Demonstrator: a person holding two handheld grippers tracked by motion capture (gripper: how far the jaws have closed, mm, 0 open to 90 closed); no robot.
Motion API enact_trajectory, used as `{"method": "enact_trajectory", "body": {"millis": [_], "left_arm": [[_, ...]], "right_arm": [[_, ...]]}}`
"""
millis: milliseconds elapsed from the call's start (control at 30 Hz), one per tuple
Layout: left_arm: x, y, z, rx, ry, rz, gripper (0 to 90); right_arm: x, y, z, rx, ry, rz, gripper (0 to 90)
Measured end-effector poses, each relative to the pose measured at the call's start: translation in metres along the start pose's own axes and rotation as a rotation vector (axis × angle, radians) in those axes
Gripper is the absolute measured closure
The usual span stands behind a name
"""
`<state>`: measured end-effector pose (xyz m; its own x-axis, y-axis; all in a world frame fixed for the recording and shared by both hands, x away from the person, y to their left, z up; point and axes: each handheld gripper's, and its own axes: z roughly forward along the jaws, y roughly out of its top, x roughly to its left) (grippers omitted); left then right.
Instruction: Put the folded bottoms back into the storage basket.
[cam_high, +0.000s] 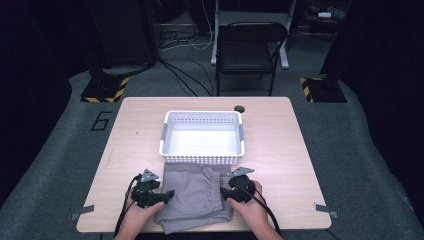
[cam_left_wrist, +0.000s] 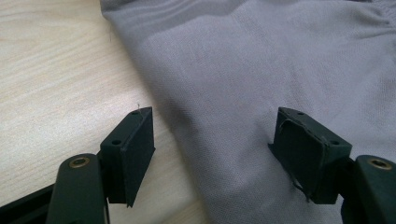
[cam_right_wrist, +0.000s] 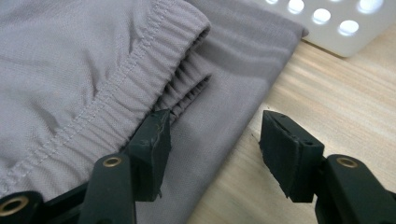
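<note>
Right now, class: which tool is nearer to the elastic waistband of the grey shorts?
Right. The right tool hangs open beside the waistband, one jaw touching it. The left tool straddles the shorts' opposite plain edge, farther away.

— Where is the folded garment (cam_high: 194, 196) placed?
— On the counter (cam_high: 280, 150), at its near edge, just in front of the basket (cam_high: 202, 136).
— And the 2 grippers?
— The left gripper (cam_high: 167, 194) is set at the garment's left edge, the right gripper (cam_high: 223, 192) at its right edge; a chair (cam_high: 251, 47) is seen behind the counter.
</note>
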<state>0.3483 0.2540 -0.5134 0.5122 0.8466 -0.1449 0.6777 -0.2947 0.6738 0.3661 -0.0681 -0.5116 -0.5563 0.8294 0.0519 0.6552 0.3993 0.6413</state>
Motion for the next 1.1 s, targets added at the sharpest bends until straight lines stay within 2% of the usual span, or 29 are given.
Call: {"method": "enact_trajectory", "body": {"millis": [200, 500, 633, 733, 767, 833, 867, 900, 933, 967, 1000, 1067, 1100], "left_arm": [[0.000, -0.001, 0.000, 0.002, -0.001, 0.007, 29.1], [0.000, -0.001, 0.001, 0.007, -0.002, 0.001, 29.0], [-0.002, -0.002, 0.002, 0.005, 0.011, 0.008, 29.0], [-0.003, -0.002, 0.000, 0.016, 0.010, 0.013, 29.7], [-0.004, -0.002, 0.000, 0.000, 0.011, 0.006, 30.4], [-0.005, -0.002, 0.000, 0.011, 0.004, 0.017, 31.1], [-0.006, -0.002, 0.001, 0.011, -0.002, -0.001, 30.9], [-0.007, -0.002, 0.001, 0.018, 0.003, 0.022, 30.0], [-0.008, -0.002, 0.002, 0.013, 0.005, 0.016, 30.0], [-0.009, -0.002, 0.002, 0.021, 0.011, 0.025, 30.0], [-0.012, -0.003, 0.003, 0.006, 0.025, 0.011, 30.0], [-0.013, -0.003, 0.002, 0.018, 0.043, 0.044, 30.5], [-0.015, -0.004, 0.003, 0.016, 0.051, 0.047, 31.0]], "right_arm": [[0.002, -0.001, 0.000, -0.010, -0.011, -0.005, 43.9], [0.006, -0.002, -0.002, 0.003, 0.031, 0.002, 62.9], [0.006, -0.001, -0.002, 0.008, 0.071, -0.017, 72.9], [0.006, -0.001, -0.002, 0.008, 0.082, -0.028, 76.4], [0.006, -0.001, -0.002, 0.000, 0.080, -0.033, 77.3], [0.007, 0.000, -0.002, 0.007, 0.080, -0.046, 77.6], [0.007, 0.000, -0.002, 0.005, 0.077, -0.051, 77.5], [0.007, -0.001, -0.002, 0.001, 0.076, -0.051, 77.3], [0.007, -0.001, -0.002, -0.003, 0.074, -0.054, 76.9], [0.007, -0.001, -0.002, -0.001, 0.073, -0.046, 75.4], [0.008, -0.001, -0.002, -0.003, 0.066, -0.047, 73.5], [0.009, -0.002, -0.003, -0.002, 0.046, -0.048, 68.2], [0.009, -0.002, -0.003, -0.003, 0.035, -0.048, 64.0]]}}
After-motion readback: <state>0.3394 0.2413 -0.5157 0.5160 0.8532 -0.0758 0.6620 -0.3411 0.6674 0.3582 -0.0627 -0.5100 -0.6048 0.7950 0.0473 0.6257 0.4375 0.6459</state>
